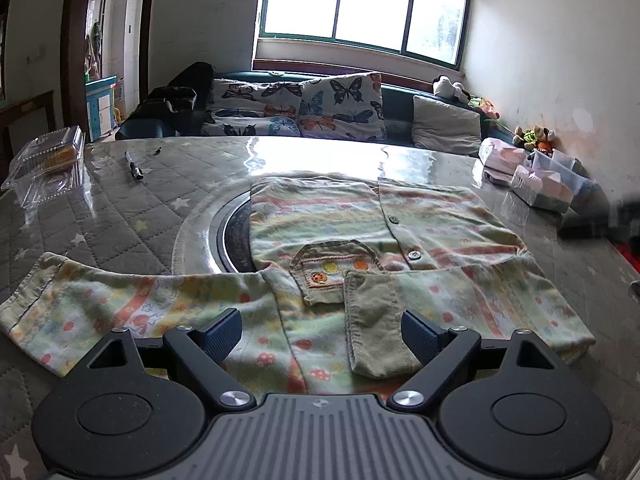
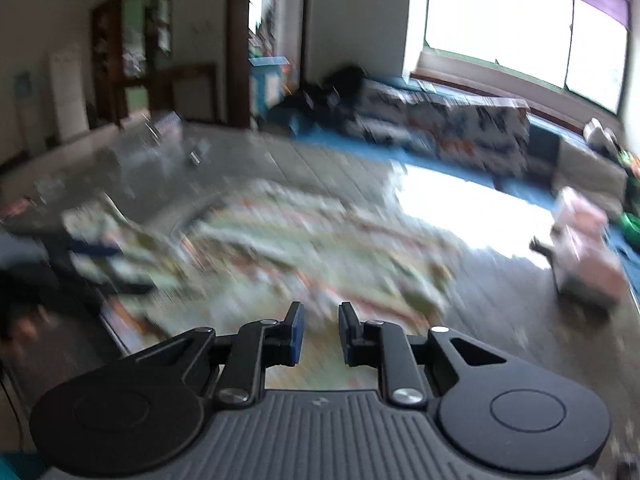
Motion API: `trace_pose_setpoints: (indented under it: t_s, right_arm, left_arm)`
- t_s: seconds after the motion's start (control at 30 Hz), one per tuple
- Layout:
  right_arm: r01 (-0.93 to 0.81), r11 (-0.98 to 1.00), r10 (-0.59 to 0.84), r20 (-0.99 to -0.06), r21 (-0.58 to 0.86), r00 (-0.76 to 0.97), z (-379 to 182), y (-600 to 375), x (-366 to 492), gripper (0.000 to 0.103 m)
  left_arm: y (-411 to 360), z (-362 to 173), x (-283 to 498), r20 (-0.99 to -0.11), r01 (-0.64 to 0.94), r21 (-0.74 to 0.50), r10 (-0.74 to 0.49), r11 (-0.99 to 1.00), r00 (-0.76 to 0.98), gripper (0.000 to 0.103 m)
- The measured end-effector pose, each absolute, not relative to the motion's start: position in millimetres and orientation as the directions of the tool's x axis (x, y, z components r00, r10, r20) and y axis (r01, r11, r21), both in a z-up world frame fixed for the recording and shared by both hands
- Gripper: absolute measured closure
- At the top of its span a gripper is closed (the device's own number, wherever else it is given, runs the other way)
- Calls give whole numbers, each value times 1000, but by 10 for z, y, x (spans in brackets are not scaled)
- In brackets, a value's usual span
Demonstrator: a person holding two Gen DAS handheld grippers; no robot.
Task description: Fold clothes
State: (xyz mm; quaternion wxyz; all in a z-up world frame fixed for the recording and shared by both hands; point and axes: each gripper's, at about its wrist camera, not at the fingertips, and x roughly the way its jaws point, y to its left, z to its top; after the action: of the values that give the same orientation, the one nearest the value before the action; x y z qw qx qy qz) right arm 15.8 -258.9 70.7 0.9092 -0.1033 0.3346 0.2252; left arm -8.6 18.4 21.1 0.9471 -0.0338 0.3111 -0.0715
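A pale green child's button-up top [image 1: 328, 216] with a striped print and a small front pocket lies flat on the table. Its right sleeve is folded in across the front, ending in a ribbed cuff [image 1: 376, 320]. The other sleeve [image 1: 88, 312] stretches out to the left. My left gripper [image 1: 320, 332] hovers open just above the near edge of the top, its blue pads wide apart on either side of the cuff. The right wrist view is motion-blurred; there the top [image 2: 304, 248] lies ahead of my right gripper [image 2: 321, 332], whose pads stand a narrow gap apart with nothing between them.
The quilted table cover [image 1: 132, 216] under clear plastic has a round dark inset [image 1: 236, 236] partly under the top. A clear plastic box [image 1: 48, 164] and a pen [image 1: 134, 166] lie far left. Tissue packs [image 1: 536, 176] sit far right. A sofa with butterfly cushions [image 1: 304, 108] stands behind.
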Motion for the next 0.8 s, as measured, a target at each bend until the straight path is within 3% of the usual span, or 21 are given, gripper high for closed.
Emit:
trace_pose_setpoints:
  t_s: [0.2,0.37,0.57,0.67,0.8]
  right_arm:
    - [-406,914,285,-730,12,621,241,-2917,146,85]
    - [-394,919,292,-714,25,636,275,-3009,140,85]
    - [-408,913,321,-666,28,673,424,-2877,447,85]
    - [-404,914,323,-671,38,668,354,-2817,647,85]
    - [-389,920,318,-685,55,655,212,-2803,775,86]
  left_arm:
    - [-28,246,-28,-577,184,-102,-208,978,790,16]
    - [-205,236,37,-584,234,-85,-238,969,776,18]
    - [-275,181,128,-593,257,-106,-268,961,760,29]
    - [-281,152,175,-597,264,-124,-284,957,750,40]
    - [-255,114,201,-599,265,-132,-289,955,747,46]
